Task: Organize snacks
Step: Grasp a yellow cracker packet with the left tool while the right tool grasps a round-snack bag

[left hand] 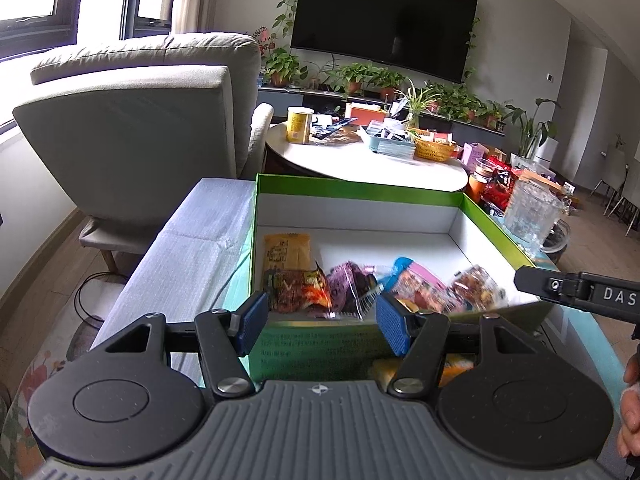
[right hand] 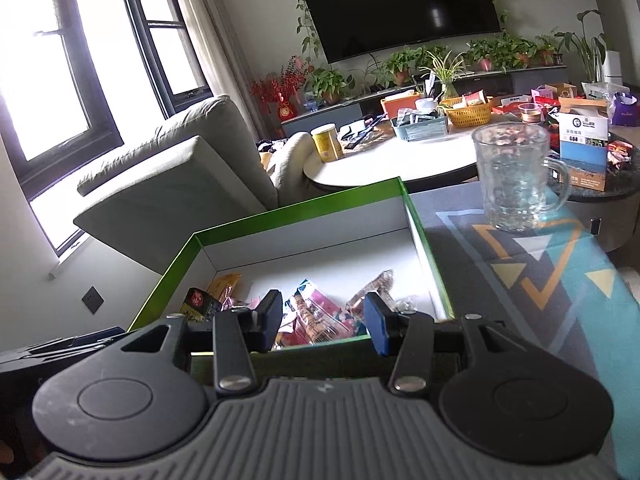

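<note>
While both jaws stand parted and empty, left hand-held gripper (left hand: pixel 322 316) and right hand-held gripper (right hand: pixel 324 322) hover over the green-rimmed cardboard box (left hand: pixel 360 192), where wrapped snack packets (left hand: pixel 298 290) are gathered for sorting.

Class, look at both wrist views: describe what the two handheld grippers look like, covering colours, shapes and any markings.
Each gripper, left gripper and right gripper, has a grey ribbed body, two round black discs, black linkage arms with silver pivot screws, and blue textured pads on its jaws. A small compass-like emblem marks the ribbed body. Seen from the left view, the right gripper's black side carries white letters "DAS". No cables or sleeves show.
</note>
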{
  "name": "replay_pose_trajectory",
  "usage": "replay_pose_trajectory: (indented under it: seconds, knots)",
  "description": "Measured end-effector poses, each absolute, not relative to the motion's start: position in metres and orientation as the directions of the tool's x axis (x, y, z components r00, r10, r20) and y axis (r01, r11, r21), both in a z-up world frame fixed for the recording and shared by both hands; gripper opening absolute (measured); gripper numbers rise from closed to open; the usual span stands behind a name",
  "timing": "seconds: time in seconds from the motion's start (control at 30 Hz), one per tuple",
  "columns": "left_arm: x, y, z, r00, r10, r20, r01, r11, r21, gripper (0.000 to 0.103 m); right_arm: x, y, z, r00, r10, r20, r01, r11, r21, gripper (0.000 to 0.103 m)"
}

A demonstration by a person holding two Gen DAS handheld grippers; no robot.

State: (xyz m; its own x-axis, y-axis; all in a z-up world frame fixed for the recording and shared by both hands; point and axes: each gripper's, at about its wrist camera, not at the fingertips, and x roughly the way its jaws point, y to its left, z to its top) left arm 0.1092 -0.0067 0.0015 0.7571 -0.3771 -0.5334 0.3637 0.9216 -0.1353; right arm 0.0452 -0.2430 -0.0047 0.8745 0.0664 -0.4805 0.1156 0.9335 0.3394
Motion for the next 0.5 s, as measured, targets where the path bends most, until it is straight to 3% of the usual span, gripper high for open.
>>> replay_pose_trajectory:
  seconds: [0.23,0.5]
  knots:
    - [0.085,0.002,-0.007,0.727,-0.37,-0.579,0.382,0.918,-0.106,0.057,0.008,-0.253,-0.015,0.863,0.062,-0.502,0.147,0.919,0.366,0.045]
    - [0.067,0.001,-0.013,0.676,-0.409,-0.613,0.423,0.897,-0.132,0.057,0.011,-0.264,-0.053,0.783,0.084,-0.616,0.245,0.87,0.429,0.045]
